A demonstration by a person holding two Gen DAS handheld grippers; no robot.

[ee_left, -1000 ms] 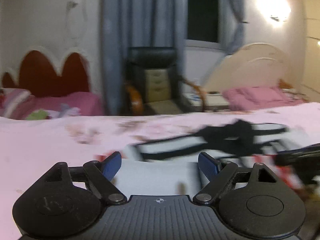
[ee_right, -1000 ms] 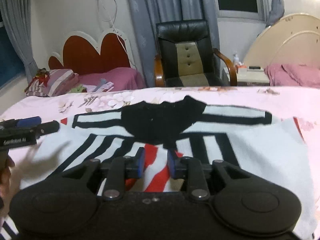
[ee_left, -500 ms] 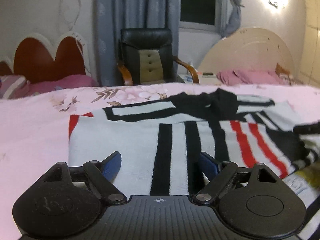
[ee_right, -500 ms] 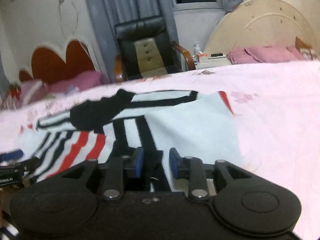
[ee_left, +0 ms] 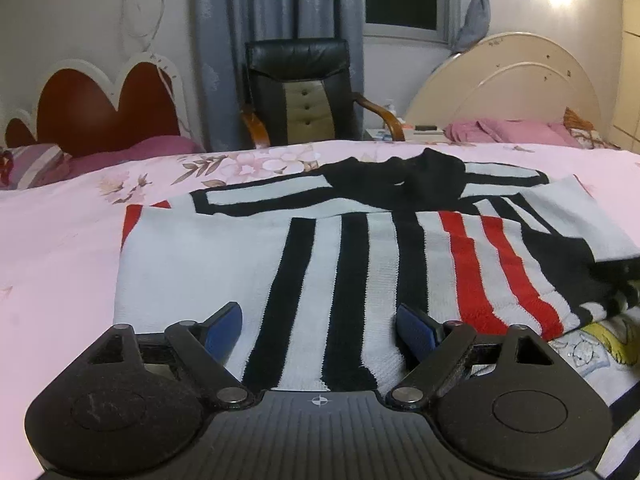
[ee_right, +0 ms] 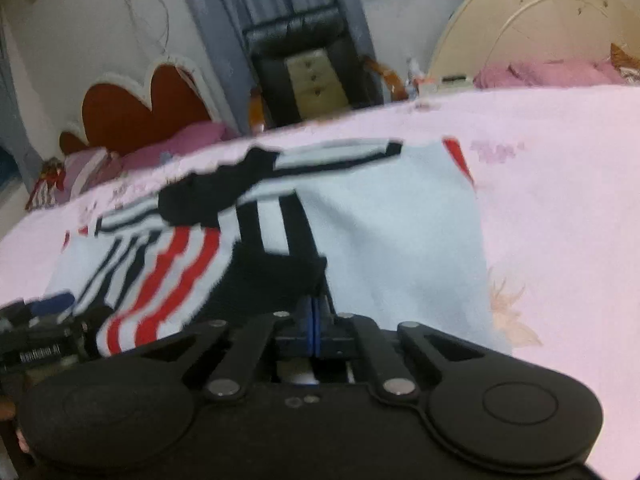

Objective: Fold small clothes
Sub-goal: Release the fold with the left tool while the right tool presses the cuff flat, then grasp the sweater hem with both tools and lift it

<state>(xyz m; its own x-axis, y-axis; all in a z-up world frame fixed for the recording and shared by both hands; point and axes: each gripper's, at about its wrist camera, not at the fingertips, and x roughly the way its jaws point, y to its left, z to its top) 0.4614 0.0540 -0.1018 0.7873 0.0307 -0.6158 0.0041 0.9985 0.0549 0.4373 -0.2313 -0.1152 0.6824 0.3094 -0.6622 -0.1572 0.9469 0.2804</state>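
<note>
Striped knit sweater (ee_left: 360, 248) spread flat on the pink floral bedspread (ee_left: 60, 248), collar toward the far side, stripes running from collar to hem. The left gripper (ee_left: 320, 326) hangs spread over the near hem, nothing between its pads. The right gripper (ee_right: 314, 312) has just been closing; its blue pads stand pressed together at the sweater's dark near edge (ee_right: 280, 280), though whether cloth is caught cannot be told. Each gripper sits at its own end of the hem. Only the right wrist view shows the other gripper, and it is blurred; only the left shows a second printed garment (ee_left: 596, 344) under the sweater.
</note>
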